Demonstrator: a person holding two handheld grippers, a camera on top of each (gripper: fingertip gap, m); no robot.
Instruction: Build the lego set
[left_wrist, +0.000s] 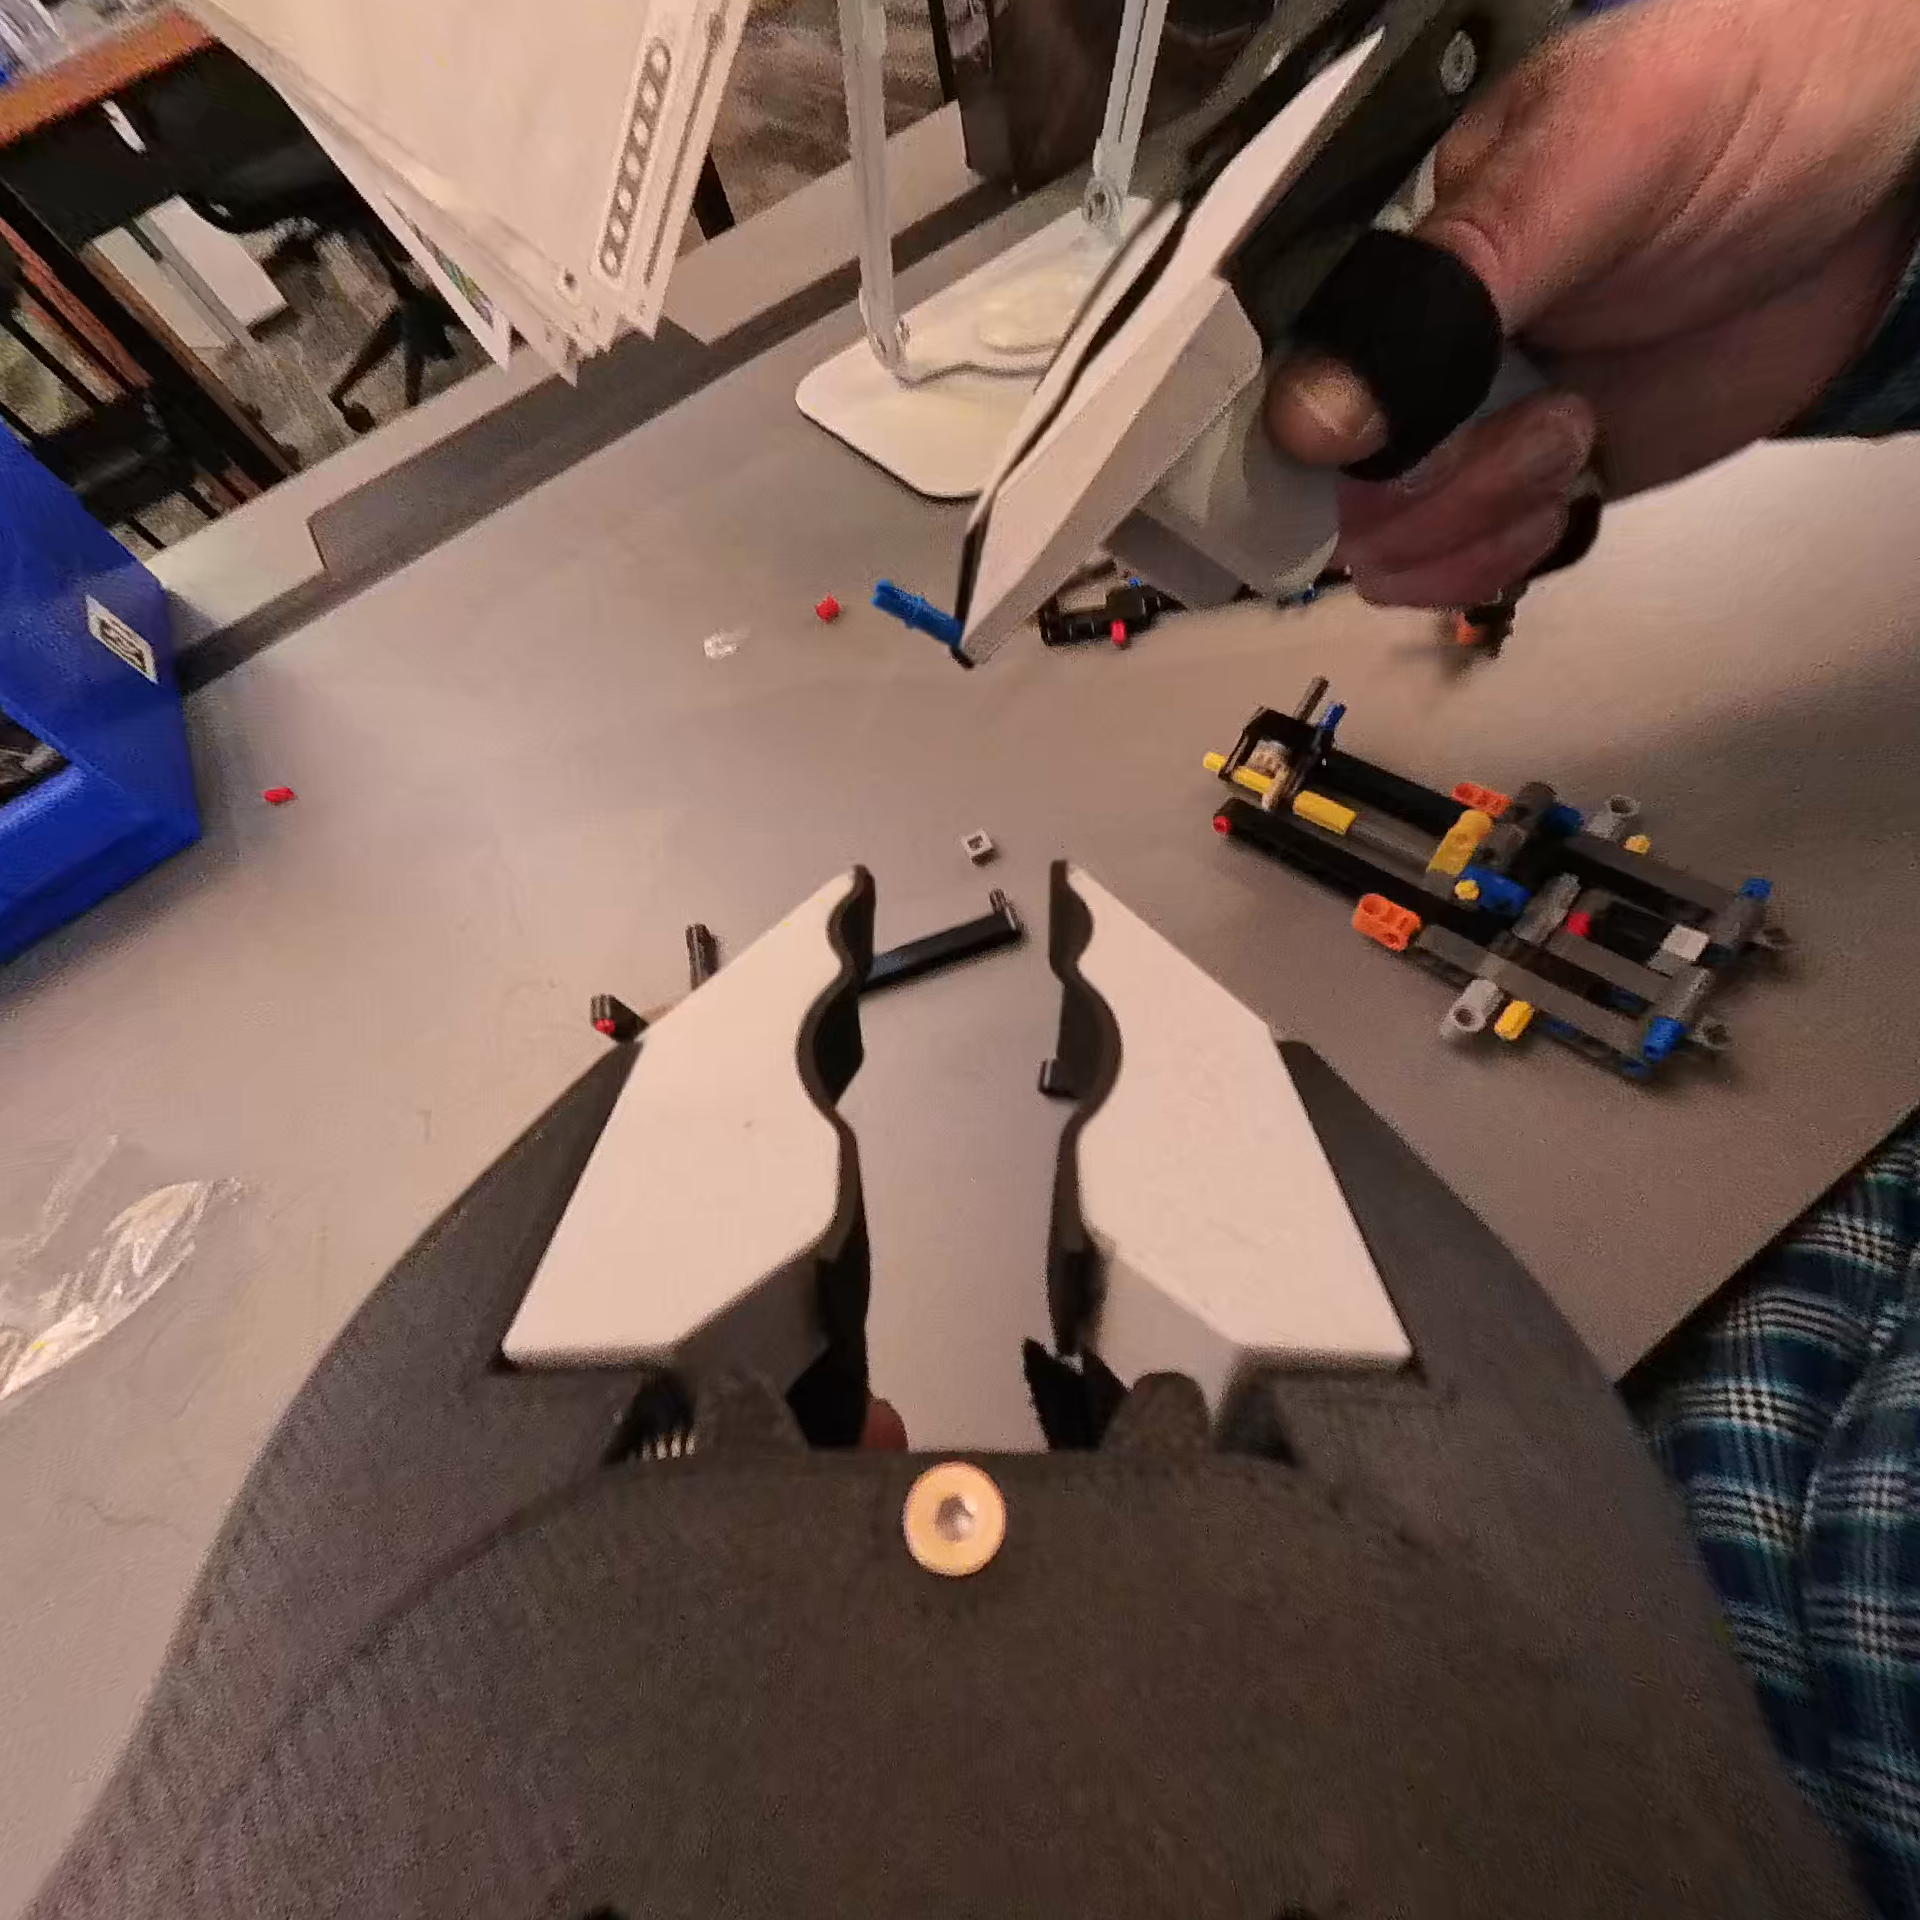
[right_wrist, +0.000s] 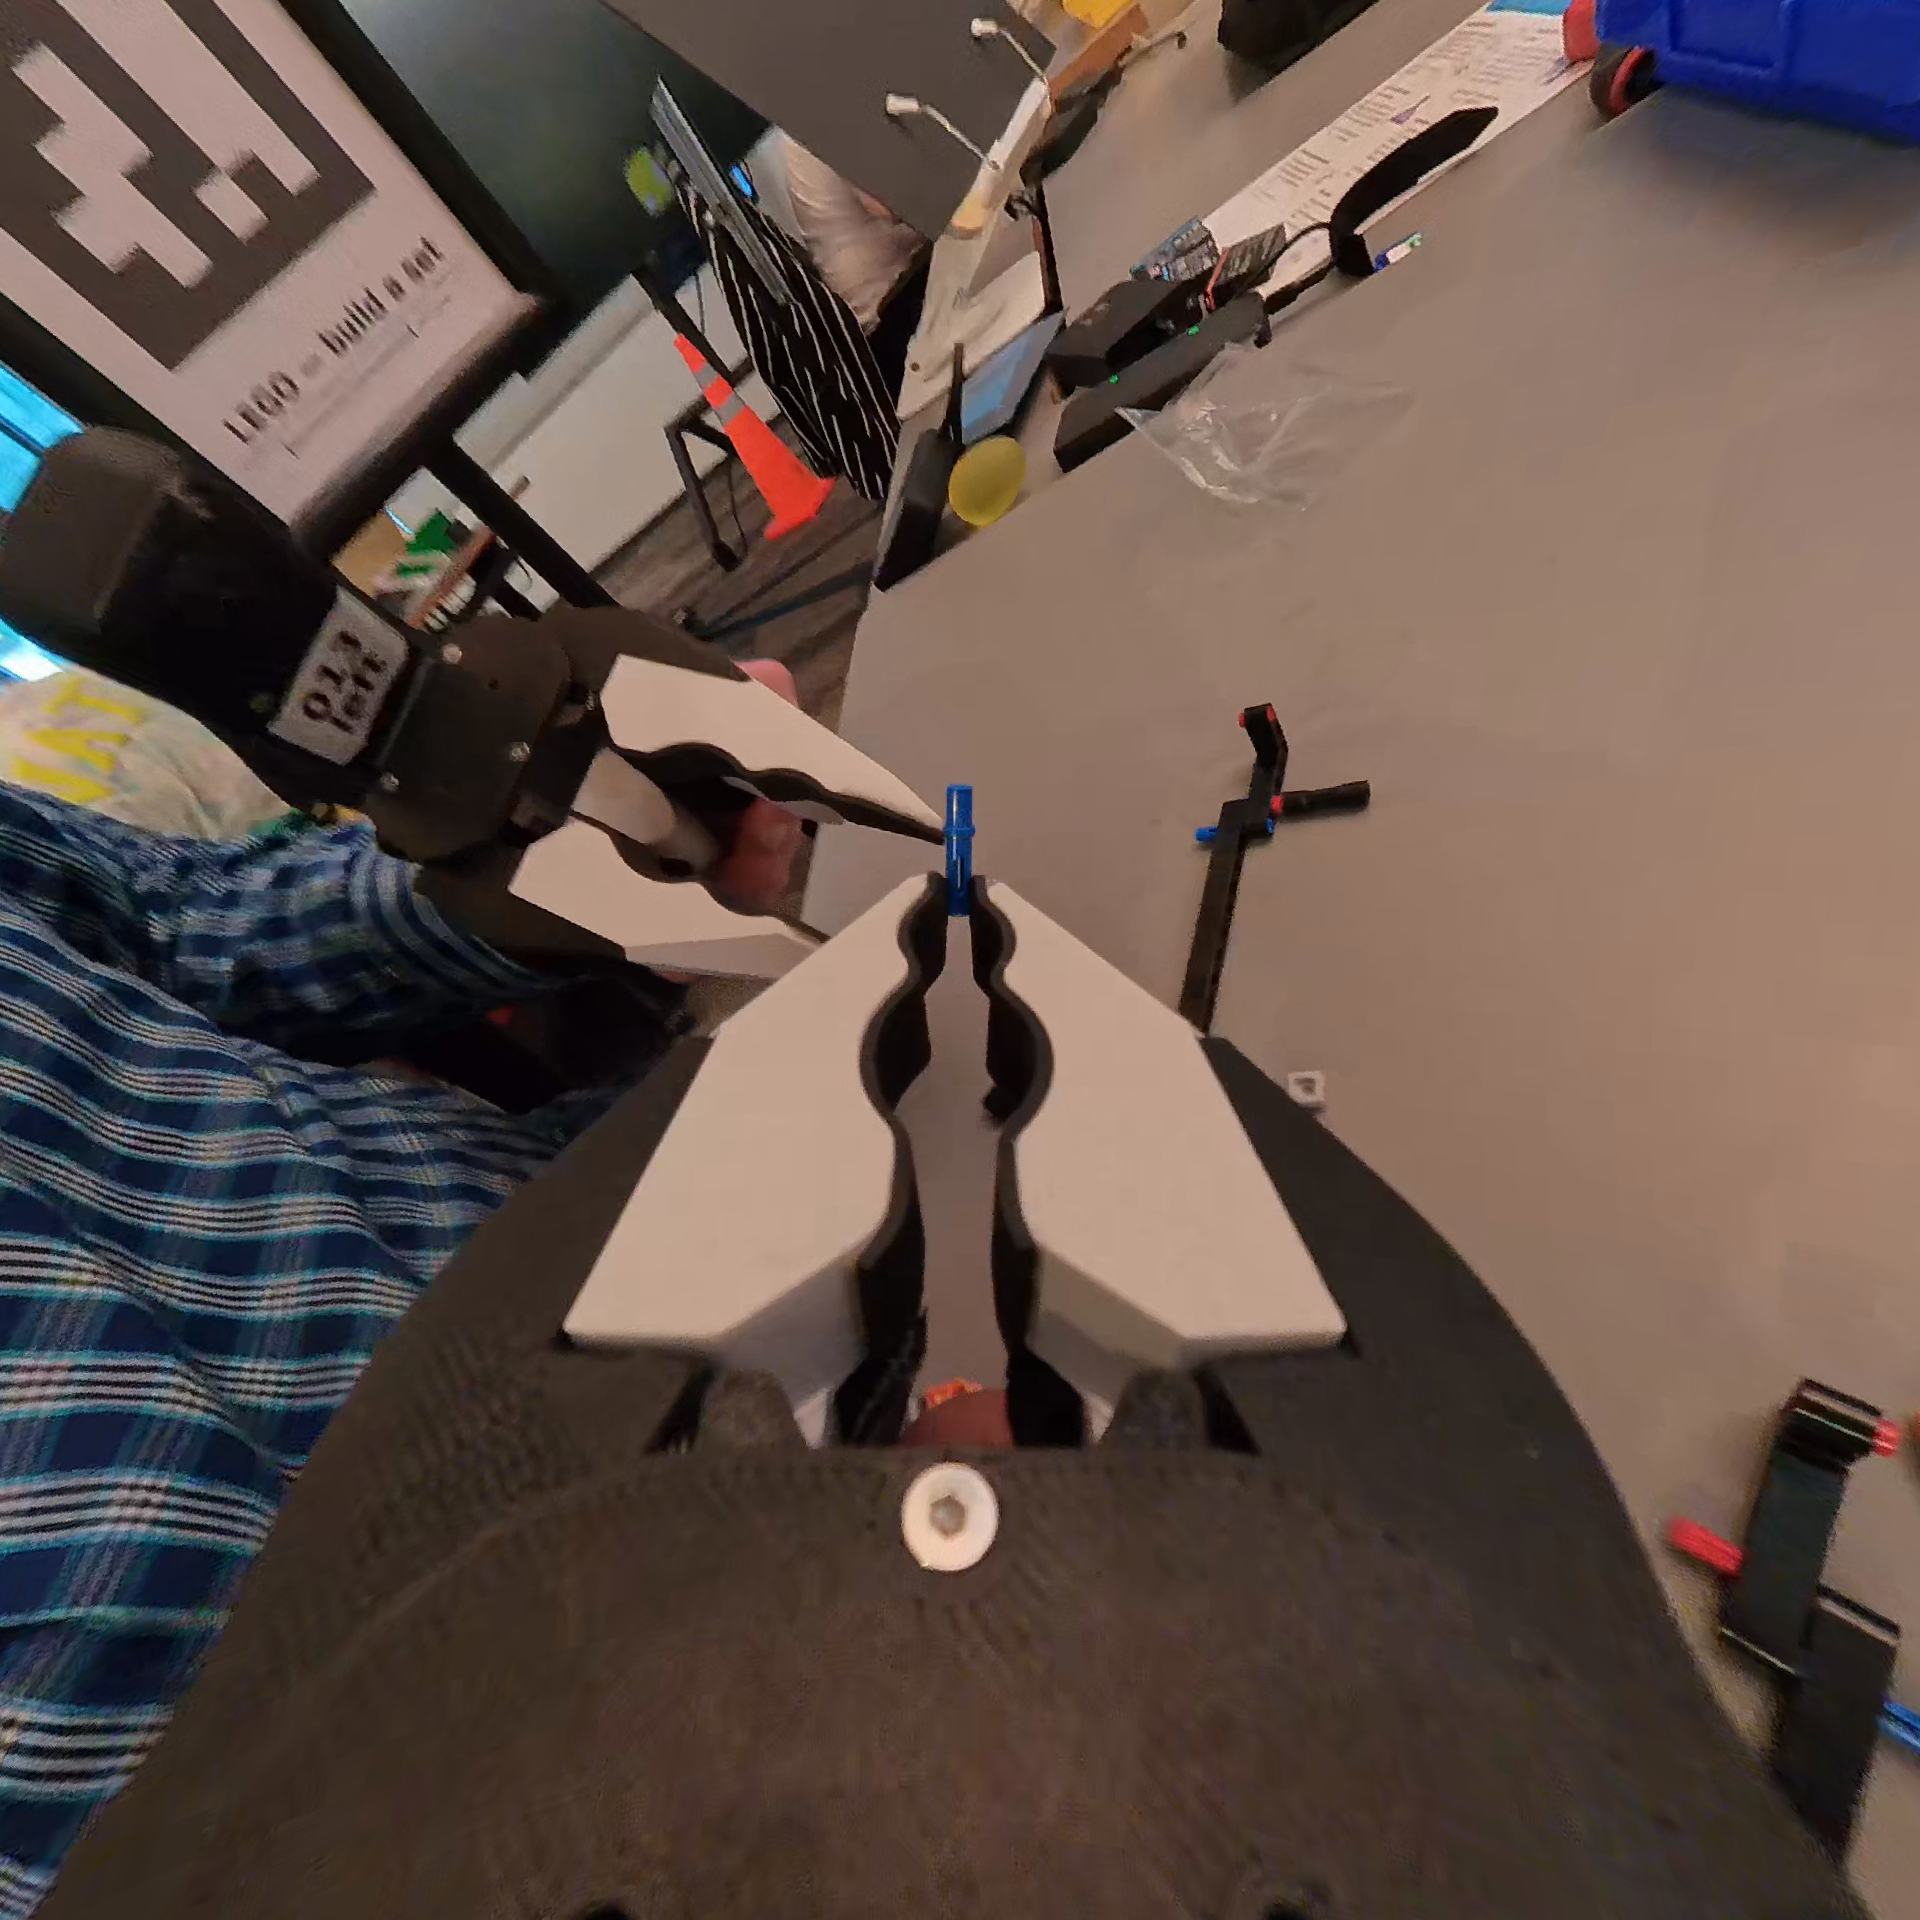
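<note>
My right gripper (right_wrist: 958, 891) is shut on a blue pin (right_wrist: 958, 847), which sticks out past its tips above the grey table (right_wrist: 1455, 727). In the left wrist view the right gripper (left_wrist: 966, 646) hangs at the upper right with the blue pin (left_wrist: 914, 611) at its tip. My left gripper (left_wrist: 961, 883) is open and empty, low over the table. A black beam (left_wrist: 940, 945) lies just beyond its tips. The part-built black, grey, yellow and blue lego frame (left_wrist: 1486, 883) lies to its right.
Loose red bits (left_wrist: 826, 608), a clear piece (left_wrist: 724, 642) and a small grey piece (left_wrist: 977, 845) lie scattered. A blue bin (left_wrist: 83, 727) stands left, a white lamp base (left_wrist: 914, 416) behind. Black beam subassemblies (right_wrist: 1236, 862) (right_wrist: 1808, 1538) lie right, a plastic bag (right_wrist: 1247, 436) farther back. Across from one pair of fingers to the other is roughly 4 cm.
</note>
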